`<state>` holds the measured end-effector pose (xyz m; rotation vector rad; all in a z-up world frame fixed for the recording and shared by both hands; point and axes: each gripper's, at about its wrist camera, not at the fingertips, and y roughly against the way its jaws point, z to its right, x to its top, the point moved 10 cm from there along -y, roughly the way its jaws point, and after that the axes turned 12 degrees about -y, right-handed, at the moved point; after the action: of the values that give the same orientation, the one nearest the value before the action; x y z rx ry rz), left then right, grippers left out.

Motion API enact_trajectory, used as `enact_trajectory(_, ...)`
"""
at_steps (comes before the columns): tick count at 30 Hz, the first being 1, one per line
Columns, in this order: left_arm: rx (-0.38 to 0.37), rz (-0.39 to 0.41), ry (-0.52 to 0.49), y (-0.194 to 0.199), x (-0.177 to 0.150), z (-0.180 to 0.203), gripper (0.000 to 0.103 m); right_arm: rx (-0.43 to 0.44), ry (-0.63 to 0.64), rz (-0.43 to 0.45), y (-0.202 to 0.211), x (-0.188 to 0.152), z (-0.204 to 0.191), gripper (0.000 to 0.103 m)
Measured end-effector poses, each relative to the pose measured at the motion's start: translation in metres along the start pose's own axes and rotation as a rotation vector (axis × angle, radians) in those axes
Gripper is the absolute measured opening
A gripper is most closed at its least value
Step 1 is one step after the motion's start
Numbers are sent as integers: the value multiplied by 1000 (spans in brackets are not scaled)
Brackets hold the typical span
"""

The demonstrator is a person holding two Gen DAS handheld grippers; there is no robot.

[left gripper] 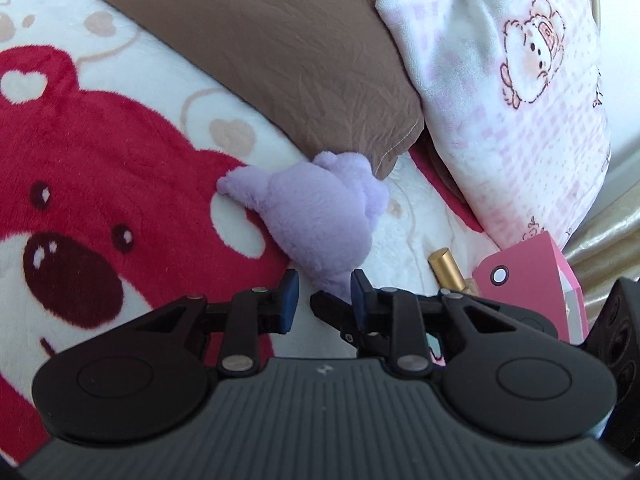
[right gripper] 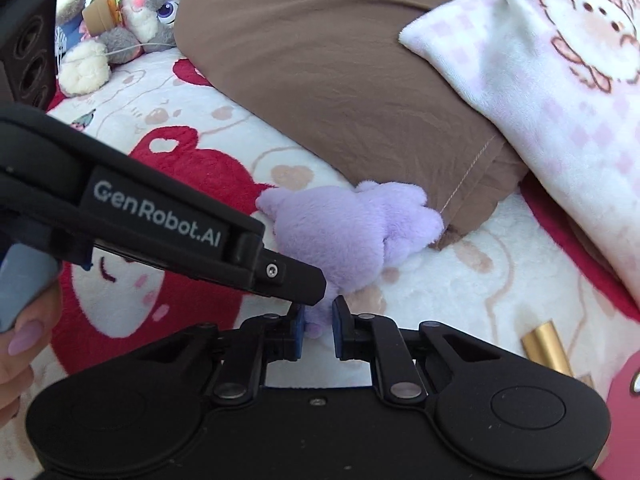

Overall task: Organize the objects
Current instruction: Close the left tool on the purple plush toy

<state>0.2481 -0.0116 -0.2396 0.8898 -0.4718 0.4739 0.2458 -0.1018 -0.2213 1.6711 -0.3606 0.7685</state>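
Observation:
A lilac plush toy [left gripper: 316, 216] lies on a white fleece blanket [left gripper: 168, 92] printed with red bears, its far end against a brown pillow's corner. My left gripper [left gripper: 325, 300] is shut on the toy's near lower end. In the right wrist view the same plush toy [right gripper: 344, 232] has a small limb pinched between the blue pads of my right gripper [right gripper: 319, 330], which is shut on it. The left gripper's black finger [right gripper: 296, 276] comes in from the left and meets the toy just above that grip. A finger [left gripper: 326, 306] of the right gripper pokes in between the left pads.
Brown pillow [right gripper: 340, 80] and a pink-checked cartoon pillow [right gripper: 560, 100] lie behind the toy. A gold cylinder [left gripper: 446, 274] and a pink box [left gripper: 532, 284] sit to the right. Several stuffed animals [right gripper: 120, 20] are piled far left. A person's hand [right gripper: 20, 344] holds the left gripper.

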Motion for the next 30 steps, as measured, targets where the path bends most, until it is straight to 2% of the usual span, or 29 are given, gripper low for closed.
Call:
enact_trajectory(2, 4, -9, 2, 3, -4, -1, 26, 19, -34, -12, 6, -6, 0, 16)
enact_trajectory(4, 16, -53, -25, 2, -12, -1, 26, 24, -45, -25, 12, -15, -3, 16)
enact_trajectory(6, -14, -82, -2, 2, -21, 1, 27, 11, -44, -33, 20, -25, -4, 16)
enact_trajectory(8, -47, -109, 17, 6, -28, 7, 33, 11, -59, -46, 26, -33, -5, 16)
enact_trajectory(11, -49, -109, -14, 14, -27, 13, 43, 17, -101, -39, 37, -38, -6, 16)
enact_trajectory(13, -49, -103, -12, 20, -27, 14, 45, 11, -110, -29, 44, -40, -7, 16)
enact_trajectory(17, -44, -104, 2, 24, -28, 12, 45, -9, -132, -47, 51, -46, -7, 16)
enact_trajectory(20, 0, -137, -85, 25, -33, 14, 42, 38, -140, -86, 52, -51, -20, 16)
enact_trajectory(21, 14, -133, -100, 27, -33, 14, 41, 62, -126, -94, 49, -50, -30, 16)
enact_trajectory(23, 27, -124, -106, 31, -30, 11, 40, 49, -72, -89, 45, -47, -42, 17)
enact_trajectory(26, 23, -126, -78, 33, -27, 4, 37, 57, -32, -112, 42, -47, -49, 19)
enact_trajectory(29, 38, -132, -74, 33, -27, -3, 37, 68, 5, -126, 48, -47, -47, 24)
enact_trajectory(30, 41, -136, -75, 33, -27, -4, 37, 67, 16, -120, 51, -46, -44, 31)
